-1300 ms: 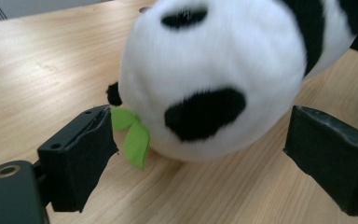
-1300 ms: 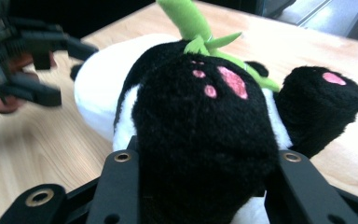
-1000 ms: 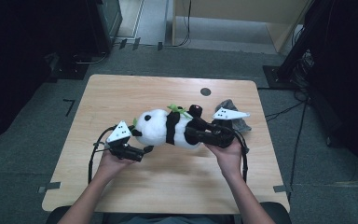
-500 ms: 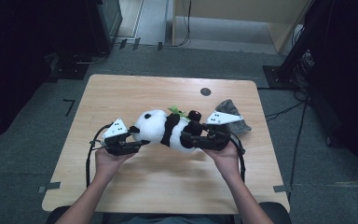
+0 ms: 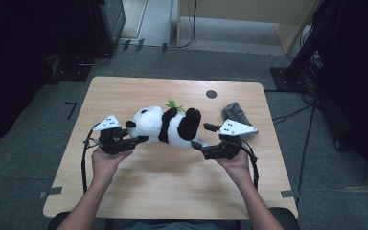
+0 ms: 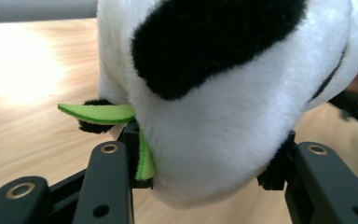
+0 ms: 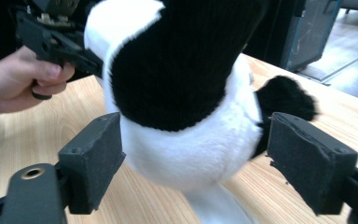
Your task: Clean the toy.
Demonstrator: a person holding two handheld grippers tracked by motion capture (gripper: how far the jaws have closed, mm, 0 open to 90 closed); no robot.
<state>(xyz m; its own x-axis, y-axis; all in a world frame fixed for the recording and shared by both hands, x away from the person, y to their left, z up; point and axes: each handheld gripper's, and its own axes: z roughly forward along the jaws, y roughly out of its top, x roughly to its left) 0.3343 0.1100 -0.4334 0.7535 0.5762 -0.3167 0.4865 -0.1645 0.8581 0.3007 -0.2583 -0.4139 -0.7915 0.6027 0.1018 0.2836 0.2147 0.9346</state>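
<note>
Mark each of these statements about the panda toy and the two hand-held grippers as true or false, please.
1. The left hand-held gripper is closed on the plush panda's head end. True; in the left gripper view both jaws press into the white plush.
2. The right hand-held gripper is clamped tight on the panda. False; its jaws have just been opening, and a gap shows beside the right pad.
3. A grey cloth lies on the table beyond the right hand-held gripper. True.
4. The panda carries a red ribbon. False; it has green leaves.
5. The panda sits upright. False; it lies sideways between the grippers.
</note>
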